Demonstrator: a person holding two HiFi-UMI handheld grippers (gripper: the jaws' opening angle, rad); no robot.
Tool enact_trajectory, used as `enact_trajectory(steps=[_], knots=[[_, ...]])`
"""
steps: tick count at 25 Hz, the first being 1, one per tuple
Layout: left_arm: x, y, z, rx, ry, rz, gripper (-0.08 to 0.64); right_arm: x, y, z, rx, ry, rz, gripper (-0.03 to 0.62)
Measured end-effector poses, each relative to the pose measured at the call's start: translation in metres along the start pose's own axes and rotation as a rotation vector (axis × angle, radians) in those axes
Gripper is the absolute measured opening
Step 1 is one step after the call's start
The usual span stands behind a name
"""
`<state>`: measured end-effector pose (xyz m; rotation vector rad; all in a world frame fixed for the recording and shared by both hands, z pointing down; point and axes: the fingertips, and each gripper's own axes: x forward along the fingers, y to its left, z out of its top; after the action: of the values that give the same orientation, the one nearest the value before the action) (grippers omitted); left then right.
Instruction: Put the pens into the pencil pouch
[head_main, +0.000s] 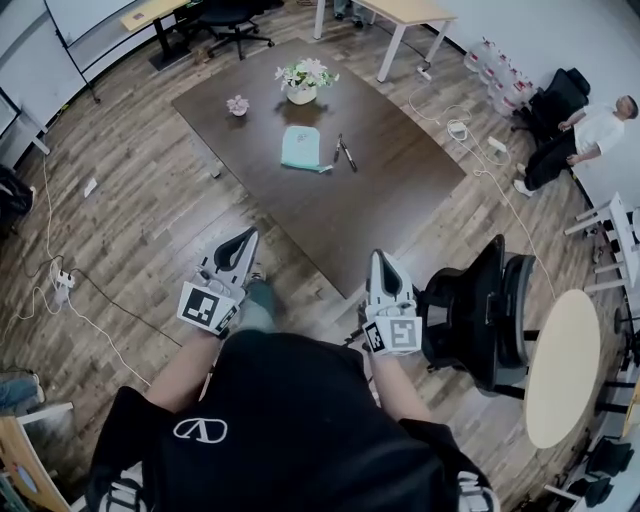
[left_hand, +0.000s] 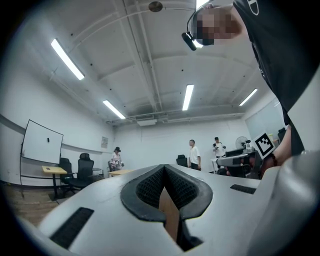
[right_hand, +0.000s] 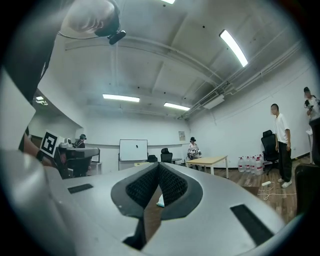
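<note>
1. Lying flat near the middle of the dark brown rectangular table (head_main: 400, 190), the pale teal fabric pencil pouch (head_main: 300, 148) is where the pens must end up. Whether its zip is open is too small to tell.
2. Two slim dark pens (head_main: 343, 153) lie side by side just beside the pouch, on its side toward the table's right corner. Neither is inside, so the task looks not yet begun.
3. A white pot of pink and white flowers (head_main: 303, 82) stands beyond the pouch toward the far edge, and a small pink flower ornament (head_main: 238, 104) sits nearer the left corner. Both stand clear of the pens and should not hinder a pick.
4. The left gripper (head_main: 240, 246) and right gripper (head_main: 383, 264) are held low before the person's body, short of the table's near corner and well apart from the pens. Each gripper's own view shows its jaws pressed together with nothing between them, probably because there is nothing within reach to carry yet.
5. A black office chair (head_main: 480, 310) stands just to the right of the right gripper, beside the table's near right edge, and may crowd that side.
</note>
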<state>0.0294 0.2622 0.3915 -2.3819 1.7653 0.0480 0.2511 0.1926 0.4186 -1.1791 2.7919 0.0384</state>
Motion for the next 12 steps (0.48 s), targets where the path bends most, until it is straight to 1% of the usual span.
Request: enact_trajectory(steps=[4,8,12], knots=[[0.040,0.046,-0.019,-0.027,-0.015,-0.030,0.003,0.051,-0.013,-0.009,-0.013,0.004,-0.044,-0.002],[0.094,0.103,-0.038,-0.039,-0.020,-0.089,0.002,0.116,-0.023,-0.015,-0.041,0.017,-0.095,-0.002],[0.148,0.157,-0.047,-0.065,-0.026,-0.157,0.002,0.177,-0.036,-0.012,-0.067,0.037,-0.162,-0.002]])
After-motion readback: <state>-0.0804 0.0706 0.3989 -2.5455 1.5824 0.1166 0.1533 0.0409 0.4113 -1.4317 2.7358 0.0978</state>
